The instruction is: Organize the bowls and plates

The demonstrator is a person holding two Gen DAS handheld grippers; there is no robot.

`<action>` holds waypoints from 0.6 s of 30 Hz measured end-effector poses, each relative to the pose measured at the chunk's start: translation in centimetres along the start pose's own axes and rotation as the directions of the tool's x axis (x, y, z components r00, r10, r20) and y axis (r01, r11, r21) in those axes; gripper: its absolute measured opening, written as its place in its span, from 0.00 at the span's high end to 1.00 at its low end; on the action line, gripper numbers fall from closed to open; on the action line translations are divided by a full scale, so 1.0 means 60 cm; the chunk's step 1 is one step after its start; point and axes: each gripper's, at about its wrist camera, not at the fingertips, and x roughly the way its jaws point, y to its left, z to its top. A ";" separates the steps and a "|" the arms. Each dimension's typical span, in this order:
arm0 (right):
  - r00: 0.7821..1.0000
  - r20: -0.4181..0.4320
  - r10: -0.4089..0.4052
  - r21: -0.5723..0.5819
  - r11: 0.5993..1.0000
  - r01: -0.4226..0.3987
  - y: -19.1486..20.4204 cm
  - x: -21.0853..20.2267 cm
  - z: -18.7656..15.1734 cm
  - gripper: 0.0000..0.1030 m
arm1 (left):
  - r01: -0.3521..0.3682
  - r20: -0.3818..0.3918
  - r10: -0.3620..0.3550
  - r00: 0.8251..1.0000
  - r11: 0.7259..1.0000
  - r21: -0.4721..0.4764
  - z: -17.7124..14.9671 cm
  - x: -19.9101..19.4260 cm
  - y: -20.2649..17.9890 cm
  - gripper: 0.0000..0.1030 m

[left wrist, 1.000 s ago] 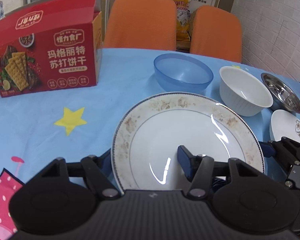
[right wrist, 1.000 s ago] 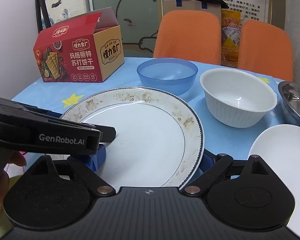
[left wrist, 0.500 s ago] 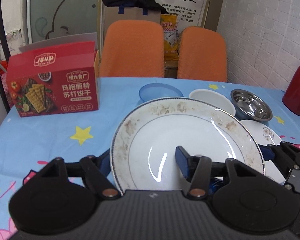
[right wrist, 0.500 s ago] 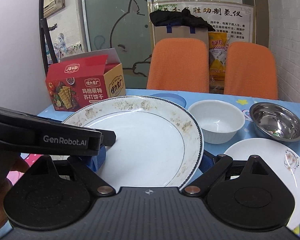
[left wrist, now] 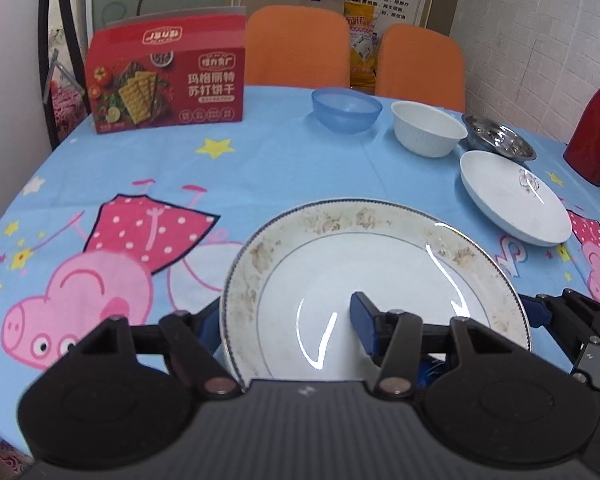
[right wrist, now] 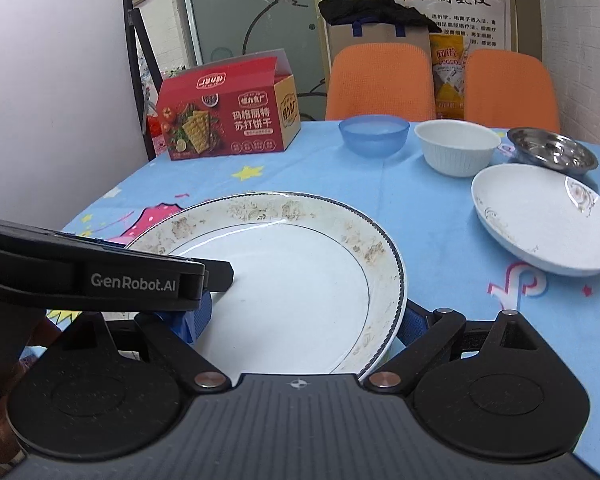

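A large white plate with a brown floral rim (left wrist: 364,264) (right wrist: 300,264) is held above the near part of the table. My left gripper (left wrist: 288,320) is shut on its left rim, one blue pad on top and one below. My right gripper (right wrist: 300,320) is shut on its right rim in the same way. A smaller white plate (left wrist: 512,196) (right wrist: 544,216) lies at the right. A blue bowl (left wrist: 346,110) (right wrist: 374,134), a white bowl (left wrist: 428,128) (right wrist: 456,152) and a steel bowl (left wrist: 498,142) (right wrist: 552,154) stand in a row at the back.
A red cracker box (left wrist: 164,76) (right wrist: 228,116) stands at the back left of the blue cartoon tablecloth (left wrist: 260,168). A red thermos (left wrist: 594,124) stands at the far right. Two orange chairs (right wrist: 380,80) are behind the table.
Both grippers have pulled the large plate back toward the near edge, away from the bowls. The bowls and the small plate now appear farther off.
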 end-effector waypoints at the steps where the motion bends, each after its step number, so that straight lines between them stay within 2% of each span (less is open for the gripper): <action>1: 1.000 -0.005 -0.002 -0.001 1.000 0.002 0.003 0.003 -0.004 0.21 | 0.003 -0.002 -0.003 1.000 1.000 -0.009 -0.004 0.001 0.001 0.50; 7: 1.000 0.007 -0.023 -0.032 0.999 0.023 0.005 0.017 -0.012 0.21 | 0.035 0.005 -0.035 0.999 0.999 -0.030 -0.007 0.020 0.012 0.48; 10: 0.999 0.012 -0.030 -0.055 0.998 0.030 0.006 0.019 -0.013 0.21 | 0.078 0.006 -0.078 0.997 0.994 -0.070 -0.003 0.023 0.025 0.42; 14: 0.999 0.005 -0.047 -0.101 0.994 0.047 0.015 0.019 -0.020 0.22 | 0.131 0.003 -0.132 0.991 0.983 -0.132 0.001 0.023 0.044 0.42; 18: 0.999 -0.013 -0.032 -0.085 0.996 0.031 0.010 0.016 -0.018 0.23 | 0.159 0.001 -0.162 0.987 0.972 -0.170 0.002 0.023 0.054 0.41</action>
